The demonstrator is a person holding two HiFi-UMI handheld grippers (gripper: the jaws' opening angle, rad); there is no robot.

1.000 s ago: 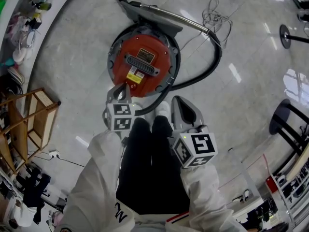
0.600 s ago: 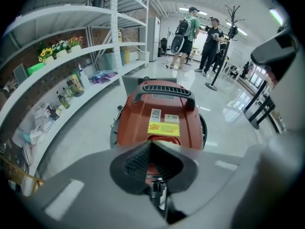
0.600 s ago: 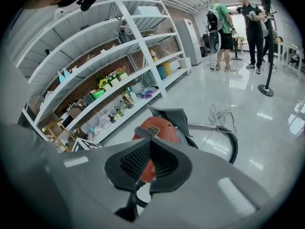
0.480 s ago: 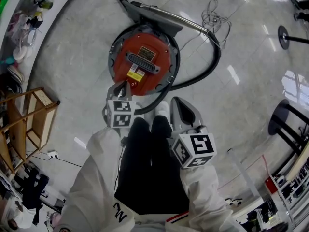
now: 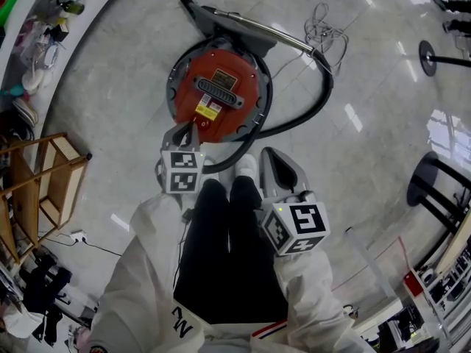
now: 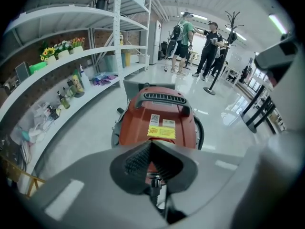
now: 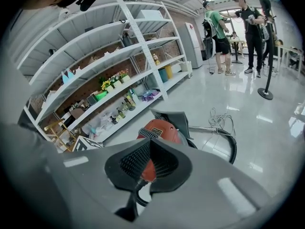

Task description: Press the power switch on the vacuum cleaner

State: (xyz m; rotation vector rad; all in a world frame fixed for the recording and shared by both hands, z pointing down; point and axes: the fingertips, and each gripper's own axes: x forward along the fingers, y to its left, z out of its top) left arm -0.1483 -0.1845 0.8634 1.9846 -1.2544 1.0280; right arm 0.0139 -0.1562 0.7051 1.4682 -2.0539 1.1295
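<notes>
Red vacuum cleaner [image 5: 218, 94] sits on the floor just ahead. My left gripper [image 5: 185, 129] has crept a bit nearer its near edge, fingers pressed together, ready to poke the switch. My right gripper [image 5: 269, 154], also closed, waits.

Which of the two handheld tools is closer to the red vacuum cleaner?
The left tool: its tip is at the vacuum's near edge, while the right tool hangs farther back, beside the person's shoe.
</notes>
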